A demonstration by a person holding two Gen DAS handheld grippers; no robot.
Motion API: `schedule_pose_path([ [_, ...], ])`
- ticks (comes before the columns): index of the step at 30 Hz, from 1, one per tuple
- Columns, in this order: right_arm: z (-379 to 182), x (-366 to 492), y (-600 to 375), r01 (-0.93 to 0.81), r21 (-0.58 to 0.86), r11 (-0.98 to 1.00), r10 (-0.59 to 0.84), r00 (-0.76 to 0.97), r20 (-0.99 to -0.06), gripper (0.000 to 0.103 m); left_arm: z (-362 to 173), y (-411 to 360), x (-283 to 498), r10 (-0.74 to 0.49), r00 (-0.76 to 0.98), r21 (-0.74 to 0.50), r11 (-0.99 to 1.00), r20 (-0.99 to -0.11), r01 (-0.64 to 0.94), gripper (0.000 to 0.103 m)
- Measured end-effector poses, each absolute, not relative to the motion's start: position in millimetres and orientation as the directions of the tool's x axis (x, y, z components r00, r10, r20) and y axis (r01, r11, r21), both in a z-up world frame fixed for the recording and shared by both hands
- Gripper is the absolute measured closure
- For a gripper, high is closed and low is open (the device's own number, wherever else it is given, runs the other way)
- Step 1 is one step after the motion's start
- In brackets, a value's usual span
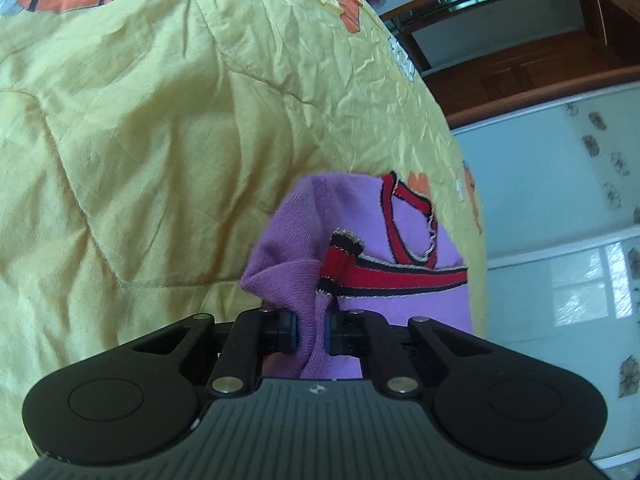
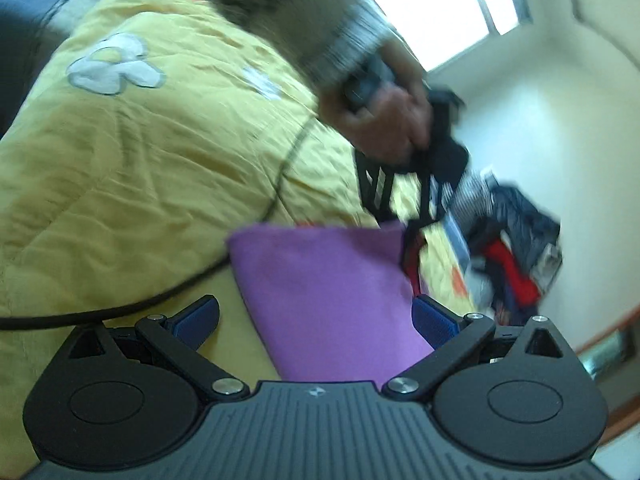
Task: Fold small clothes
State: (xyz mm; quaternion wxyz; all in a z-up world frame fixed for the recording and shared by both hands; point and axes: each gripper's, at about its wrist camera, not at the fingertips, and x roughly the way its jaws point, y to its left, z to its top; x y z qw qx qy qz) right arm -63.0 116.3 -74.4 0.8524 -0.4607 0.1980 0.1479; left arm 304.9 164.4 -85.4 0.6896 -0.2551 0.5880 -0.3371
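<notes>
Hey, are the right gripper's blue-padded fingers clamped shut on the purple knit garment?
No, the right gripper stands wide open, its blue pads well apart, with the purple knit garment lying between them unpinched.

Both wrist views look closely down their tools onto the shared purple garment [image 1: 360, 216] and yellow quilt [image 1: 160, 140].

Left gripper [image 1: 313, 334], lower centre: clamped on purple knit garment [image 1: 356, 236].
Red-striped trim; yellow quilt [image 1: 160, 140] behind.
</notes>
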Motion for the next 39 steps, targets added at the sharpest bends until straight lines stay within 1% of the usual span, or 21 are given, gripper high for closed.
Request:
schedule_pose_path([
  [1,-74,-61,120,-0.441,-0.731,0.52,0.074,0.876,-0.476,0.004,-85,165,305,-0.769,0.082,-0.754,0.638,-0.633,0.157,0.092],
  [4,-76,-49,129,-0.454,-0.732,0.508,0.068,0.868,-0.491,0.026,-85,168,305,-0.775,0.088,-0.763,0.631,-0.625,0.14,0.092],
  [5,-80,-45,133,-0.455,-0.745,0.488,0.055,0.868,-0.494,0.047,-84,168,305,-0.777,0.089,-0.765,0.629,-0.623,0.138,0.092],
  [6,-86,-39,139,-0.457,-0.755,0.47,0.03,0.863,-0.504,0.079,-84,169,305,-0.777,0.092,-0.765,0.63,-0.623,0.134,0.092],
  [7,-90,-35,141,-0.468,-0.749,0.47,0.021,0.854,-0.52,0.091,-84,170,304,-0.777,0.096,-0.767,0.629,-0.622,0.125,0.092],
  [8,-93,-33,143,-0.479,-0.734,0.482,0.025,0.845,-0.535,0.095,-85,171,304,-0.781,0.097,-0.772,0.625,-0.617,0.117,0.092],
  [11,-93,-27,141,-0.468,-0.698,0.542,0.033,0.841,-0.539,0.097,-84,174,303,-0.785,0.107,-0.78,0.619,-0.61,0.092,0.092],
  [12,-86,-25,136,-0.466,-0.659,0.59,0.045,0.834,-0.549,0.097,-82,175,302,-0.792,0.112,-0.788,0.609,-0.6,0.088,0.092],
  [14,-69,-18,123,-0.451,-0.54,0.711,0.084,0.816,-0.571,0.098,-76,174,302,-0.805,0.123,-0.802,0.591,-0.581,0.081,0.093],
  [16,-50,-9,100,-0.425,-0.363,0.829,0.15,0.795,-0.588,0.098,-64,166,300,-0.808,0.132,-0.803,0.587,-0.575,0.1,0.093],
  [17,-41,-6,86,-0.405,-0.279,0.871,0.183,0.792,-0.582,0.098,-57,160,299,-0.809,0.134,-0.803,0.586,-0.572,0.112,0.093],
  [19,-28,-3,63,-0.362,-0.178,0.915,0.211,0.805,-0.554,0.098,-42,147,296,-0.812,0.138,-0.801,0.583,-0.568,0.135,0.093],
  [22,-14,1,19,-0.296,0.019,0.955,0.265,0.822,-0.504,0.098,-23,121,292,-0.817,0.138,-0.801,0.576,-0.56,0.161,0.093],
  [24,-10,1,-20,-0.245,0.191,0.951,0.307,0.835,-0.456,0.098,-16,100,291,-0.823,0.131,-0.805,0.569,-0.553,0.171,0.093],
  [26,-11,-1,-55,-0.181,0.312,0.933,0.308,0.851,-0.425,0.098,-15,75,289,-0.824,0.123,-0.808,0.567,-0.553,0.161,0.093],
  [28,-17,-9,-92,-0.125,0.42,0.899,0.303,0.869,-0.392,0.098,-14,47,286,-0.825,0.114,-0.81,0.565,-0.553,0.16,0.093],
  [31,-31,-25,-146,-0.044,0.547,0.836,0.275,0.896,-0.349,0.098,-19,2,280,-0.828,0.095,-0.813,0.561,-0.552,0.158,0.093],
  [36,-53,-55,-217,0.073,0.658,0.749,0.202,0.922,-0.332,0.098,-31,-73,268,-0.829,0.056,-0.813,0.557,-0.556,0.168,0.093],
  [39,-63,-72,-246,0.125,0.684,0.719,0.151,0.932,-0.329,0.098,-39,-116,259,-0.821,0.031,-0.805,0.565,-0.57,0.18,0.093],
])
